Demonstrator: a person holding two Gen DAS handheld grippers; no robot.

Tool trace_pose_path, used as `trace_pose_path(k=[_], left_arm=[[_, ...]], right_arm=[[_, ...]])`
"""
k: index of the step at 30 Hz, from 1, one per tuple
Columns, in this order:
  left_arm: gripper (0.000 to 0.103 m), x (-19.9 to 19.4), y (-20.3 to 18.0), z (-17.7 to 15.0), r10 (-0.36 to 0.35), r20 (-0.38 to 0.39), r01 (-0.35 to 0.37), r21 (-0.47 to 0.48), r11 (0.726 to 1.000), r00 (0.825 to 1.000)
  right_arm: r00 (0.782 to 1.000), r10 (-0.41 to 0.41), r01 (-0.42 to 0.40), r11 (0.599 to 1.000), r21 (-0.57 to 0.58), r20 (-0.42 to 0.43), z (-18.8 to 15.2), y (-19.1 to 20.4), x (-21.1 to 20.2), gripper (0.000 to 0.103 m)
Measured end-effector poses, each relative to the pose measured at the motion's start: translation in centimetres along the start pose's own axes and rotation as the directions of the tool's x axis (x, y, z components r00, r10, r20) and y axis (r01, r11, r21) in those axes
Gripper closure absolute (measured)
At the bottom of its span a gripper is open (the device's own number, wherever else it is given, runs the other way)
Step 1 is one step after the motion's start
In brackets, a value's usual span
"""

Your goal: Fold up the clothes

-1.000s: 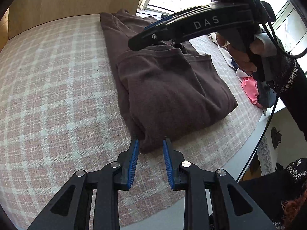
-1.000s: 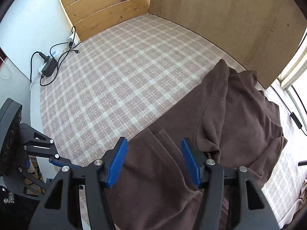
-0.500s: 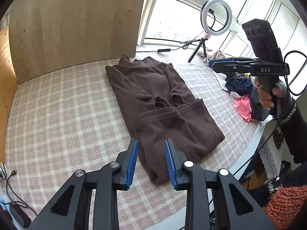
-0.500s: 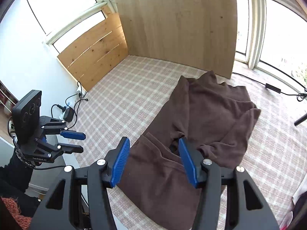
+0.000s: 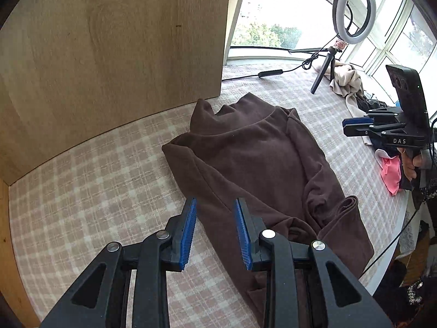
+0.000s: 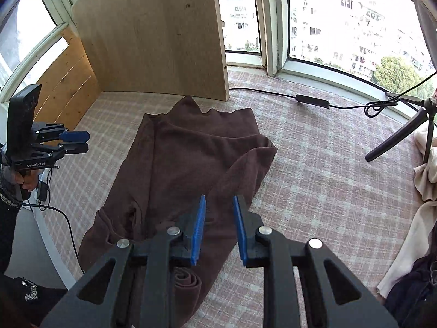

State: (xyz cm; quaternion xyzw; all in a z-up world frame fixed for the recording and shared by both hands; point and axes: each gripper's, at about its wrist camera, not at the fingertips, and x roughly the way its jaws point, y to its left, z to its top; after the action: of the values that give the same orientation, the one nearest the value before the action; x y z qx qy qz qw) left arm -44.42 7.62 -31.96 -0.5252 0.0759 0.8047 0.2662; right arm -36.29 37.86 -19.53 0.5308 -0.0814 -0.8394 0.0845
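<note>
A dark brown sweater lies partly folded on the pink plaid tablecloth, collar toward the wooden board, one sleeve bunched at its near right. My left gripper hovers above the sweater's left edge, open with a narrow gap and nothing in it; it also shows at the left of the right wrist view. My right gripper hangs over the sweater near its right sleeve. Its jaws are closing, with a gap still showing and nothing between them. The left wrist view shows it off to the right, held by a hand.
An upright wooden board stands behind the sweater. A ring light on a tripod and a black cable with an inline box lie toward the windows. Loose clothes pile up at the right; the table's edge runs near right.
Both grippers have lifted and drawn back from the sweater, so more of the table and windows shows. The right gripper's jaws have narrowed. The sweater lies still.
</note>
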Motion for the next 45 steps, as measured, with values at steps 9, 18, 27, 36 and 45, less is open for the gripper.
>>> trace_pose_path(k=[9, 18, 27, 36, 45], left_arm=[[0.073, 9.8, 2.3, 3.9, 0.031, -0.133, -0.024, 0.060, 0.998, 0.991], [0.041, 10.6, 2.0, 5.2, 0.147, -0.115, -0.116, 0.237, 0.964, 0.982], [0.086, 10.7, 0.5, 5.4, 0.098, -0.116, -0.070, 0.228, 0.971, 0.988], [0.089, -1.9, -3.1, 1.9, 0.002, 0.085, -0.018, 0.192, 0.981, 0.996], [0.097, -10.7, -9.3, -11.0, -0.056, 0.179, 0.017, 0.213, 0.977, 0.982]], right_arm=[[0.990, 0.020, -0.026, 0.999, -0.035, -0.142, 2.4, -1.8, 8.8, 0.082], [0.996, -0.053, 0.046, 0.995, -0.089, -0.078, 4.1, -4.6, 8.5, 0.034], [0.994, 0.090, -0.090, 0.996, -0.004, -0.058, 4.4, -4.9, 8.5, 0.086], [0.978, 0.101, -0.103, 0.995, 0.001, 0.182, 1.9, -0.1, -3.4, 0.088], [0.952, 0.023, -0.002, 0.998, -0.067, 0.304, -10.0, 6.7, -12.3, 0.088]])
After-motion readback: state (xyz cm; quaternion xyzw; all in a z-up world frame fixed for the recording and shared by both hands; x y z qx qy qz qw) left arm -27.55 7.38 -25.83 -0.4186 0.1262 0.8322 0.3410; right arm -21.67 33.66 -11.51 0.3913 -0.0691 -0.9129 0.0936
